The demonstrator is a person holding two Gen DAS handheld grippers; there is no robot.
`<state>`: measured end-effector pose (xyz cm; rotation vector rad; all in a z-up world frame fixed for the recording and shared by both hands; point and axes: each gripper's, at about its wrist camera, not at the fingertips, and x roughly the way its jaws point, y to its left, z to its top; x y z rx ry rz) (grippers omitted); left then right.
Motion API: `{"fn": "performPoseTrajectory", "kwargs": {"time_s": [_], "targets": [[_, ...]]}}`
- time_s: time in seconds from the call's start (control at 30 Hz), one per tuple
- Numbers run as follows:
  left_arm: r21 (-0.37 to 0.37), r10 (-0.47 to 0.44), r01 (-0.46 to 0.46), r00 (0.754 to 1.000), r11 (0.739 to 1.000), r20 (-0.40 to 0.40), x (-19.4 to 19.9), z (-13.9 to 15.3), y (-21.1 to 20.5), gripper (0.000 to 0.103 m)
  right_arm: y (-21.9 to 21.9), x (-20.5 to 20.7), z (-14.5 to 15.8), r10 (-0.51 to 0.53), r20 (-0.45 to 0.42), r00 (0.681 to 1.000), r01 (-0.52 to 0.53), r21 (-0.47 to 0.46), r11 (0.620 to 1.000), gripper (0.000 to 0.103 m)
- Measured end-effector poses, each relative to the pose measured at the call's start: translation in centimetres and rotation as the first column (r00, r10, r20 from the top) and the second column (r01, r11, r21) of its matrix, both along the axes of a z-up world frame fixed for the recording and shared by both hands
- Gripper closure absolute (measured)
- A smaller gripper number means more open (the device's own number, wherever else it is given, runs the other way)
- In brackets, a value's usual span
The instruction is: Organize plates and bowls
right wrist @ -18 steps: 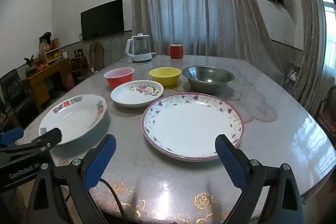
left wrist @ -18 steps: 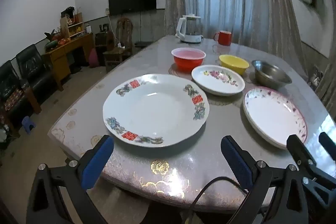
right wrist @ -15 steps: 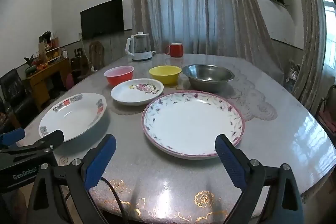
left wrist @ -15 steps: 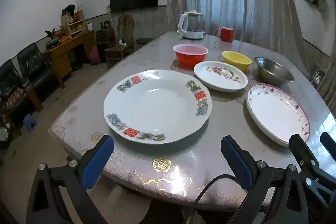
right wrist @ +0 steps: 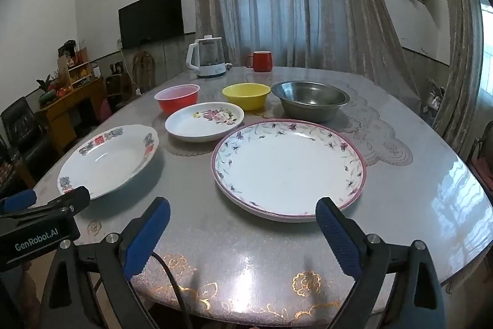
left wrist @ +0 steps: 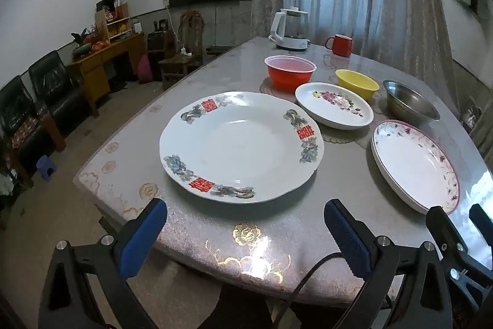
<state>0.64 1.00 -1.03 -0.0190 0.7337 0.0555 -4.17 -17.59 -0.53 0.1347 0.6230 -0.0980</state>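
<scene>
Plates and bowls all lie untouched on the table (right wrist: 431, 205), nothing stacked. Scalloped plate with red characters (left wrist: 240, 147) near the left front edge; pink-rimmed plate (right wrist: 288, 167) to its right, apart; small flowered plate (right wrist: 205, 121) behind and between them. Back row: red bowl (right wrist: 177, 97), yellow bowl (right wrist: 246, 94), steel bowl (right wrist: 309, 99).

Compared with half a second ago, both views have crept slightly nearer. The scalloped plate is seen larger and closer to the left gripper (left wrist: 246, 233); the pink-rimmed plate is seen a little closer to the right gripper (right wrist: 242, 232). No dish has shifted.

Jaws of both grippers are spread wide with nothing between them.

Judged: approach only begun, each gripper lined up on the big plate before it; sorting not yet started.
</scene>
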Motion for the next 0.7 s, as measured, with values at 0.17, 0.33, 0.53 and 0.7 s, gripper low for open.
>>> {"fn": "performPoseTrajectory", "kwargs": {"time_s": [0.17,0.33,0.53,0.7], "targets": [[0.001,0.002,-0.002,1.000,1.000,0.007,0.1,0.1,-0.1,0.000,0.3,-0.1,0.2,-0.001,0.008,1.000,0.001,-0.012,1.000,0.006],[0.004,-0.002,0.002,1.000,1.000,-0.005,0.3,-0.2,-0.1,0.000,-0.3,0.3,-0.4,-0.021,-0.021,1.000,0.021,0.000,1.000,0.006],[0.007,-0.006,0.006,1.000,1.000,-0.004,0.3,-0.3,-0.3,0.000,-0.8,0.2,-0.6,-0.037,-0.023,0.999,0.038,0.010,0.999,0.006],[0.007,-0.005,0.005,1.000,1.000,-0.004,0.2,-0.5,-0.2,0.000,-0.9,0.2,-0.6,-0.043,-0.025,0.999,0.044,0.012,0.999,0.006]]}}
